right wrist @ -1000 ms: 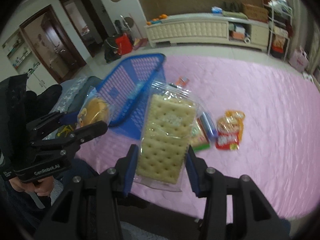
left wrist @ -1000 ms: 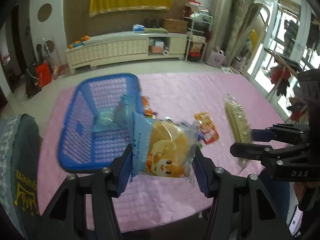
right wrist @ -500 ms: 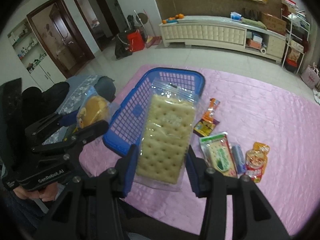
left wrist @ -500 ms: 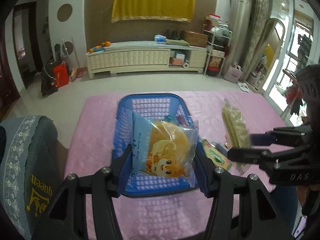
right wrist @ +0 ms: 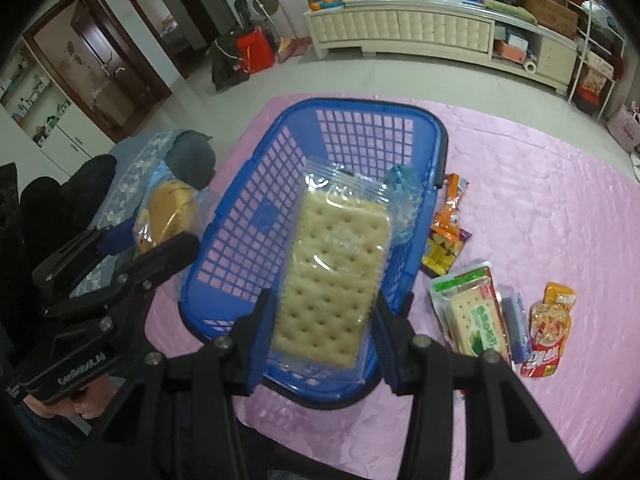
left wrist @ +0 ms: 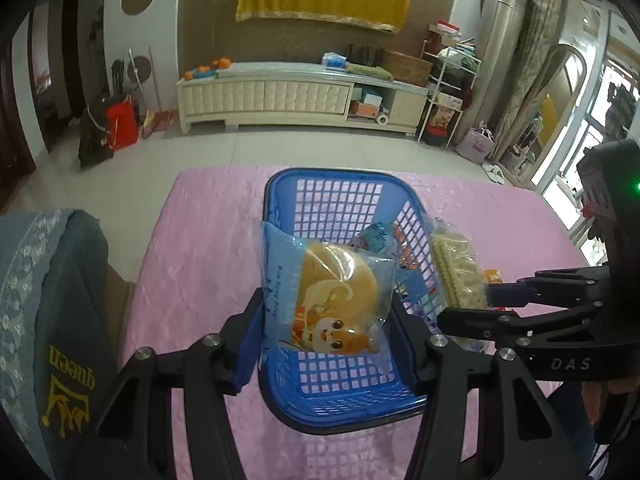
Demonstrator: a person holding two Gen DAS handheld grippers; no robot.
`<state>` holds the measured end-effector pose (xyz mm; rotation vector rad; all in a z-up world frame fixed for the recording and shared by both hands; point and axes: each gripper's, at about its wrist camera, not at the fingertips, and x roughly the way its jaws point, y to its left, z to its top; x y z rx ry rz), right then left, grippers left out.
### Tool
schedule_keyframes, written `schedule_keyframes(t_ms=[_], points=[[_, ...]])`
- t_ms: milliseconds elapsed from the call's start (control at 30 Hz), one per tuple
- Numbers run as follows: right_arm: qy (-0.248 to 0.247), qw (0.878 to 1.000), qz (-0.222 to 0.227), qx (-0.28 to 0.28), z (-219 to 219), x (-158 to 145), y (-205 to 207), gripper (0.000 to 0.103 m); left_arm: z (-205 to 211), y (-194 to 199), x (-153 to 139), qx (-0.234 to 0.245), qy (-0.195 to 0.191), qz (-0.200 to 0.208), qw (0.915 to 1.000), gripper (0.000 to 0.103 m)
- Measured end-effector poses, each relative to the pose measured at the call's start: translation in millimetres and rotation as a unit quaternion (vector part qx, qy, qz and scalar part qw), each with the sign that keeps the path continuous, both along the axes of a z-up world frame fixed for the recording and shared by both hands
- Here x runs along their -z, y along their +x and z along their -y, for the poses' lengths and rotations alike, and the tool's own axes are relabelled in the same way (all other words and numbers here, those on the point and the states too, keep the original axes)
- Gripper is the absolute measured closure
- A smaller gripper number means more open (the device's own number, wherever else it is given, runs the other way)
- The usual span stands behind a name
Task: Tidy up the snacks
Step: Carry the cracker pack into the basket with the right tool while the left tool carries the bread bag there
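A blue mesh basket (left wrist: 340, 200) (right wrist: 248, 216) stands on the pink tablecloth. My left gripper (left wrist: 328, 320) is shut on a bread bun packet (left wrist: 332, 292) with a cartoon squirrel, held above the basket's near end; the packet also shows in the right wrist view (right wrist: 168, 212). My right gripper (right wrist: 326, 320) is shut on a clear cracker packet (right wrist: 332, 276) over the basket's near right part; the packet also shows in the left wrist view (left wrist: 460, 272). A small clear blue packet (right wrist: 400, 180) lies inside the basket by its right wall.
Loose snacks lie on the cloth right of the basket: an orange packet (right wrist: 450, 212), a green-labelled cracker pack (right wrist: 476, 316), a red-orange packet (right wrist: 548, 332). A grey chair back (left wrist: 44, 320) stands at the table's left. The table edge (left wrist: 320, 460) is near me.
Both grippers have swung left and forward with their packets, so the basket now sits centred under them. The loose snacks have shifted to the right of view.
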<state>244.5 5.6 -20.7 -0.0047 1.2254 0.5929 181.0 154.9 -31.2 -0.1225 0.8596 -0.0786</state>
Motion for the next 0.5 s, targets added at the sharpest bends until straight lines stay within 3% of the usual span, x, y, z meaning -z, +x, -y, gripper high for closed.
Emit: schedule_keyframes(t_ms=[267,333,400,500], points=[[-0.05,0.998,0.024,-0.003,-17.0,4.2,-1.3,0.049,-3.3,-5.8,3.1,-0.001,-0.008,-0.005,1.0,0.05],[-0.064,0.998,0.024,0.0,-16.7,6.5,-4.1,0.019,-3.3,-7.3,3.2,-0.002,-0.007,-0.008,0.9999,0.05],[-0.069,0.997,0.035,0.001,-14.2,5.2,-7.6,0.012,-2.1,-9.2,2.5,-0.003,-0.004,-0.01,0.9999,0.05],[-0.073,0.996,0.051,0.01,-7.0,0.3,-13.2,0.01,-1.7,-10.5,0.4,-0.003,-0.002,-0.011,0.9999,0.05]])
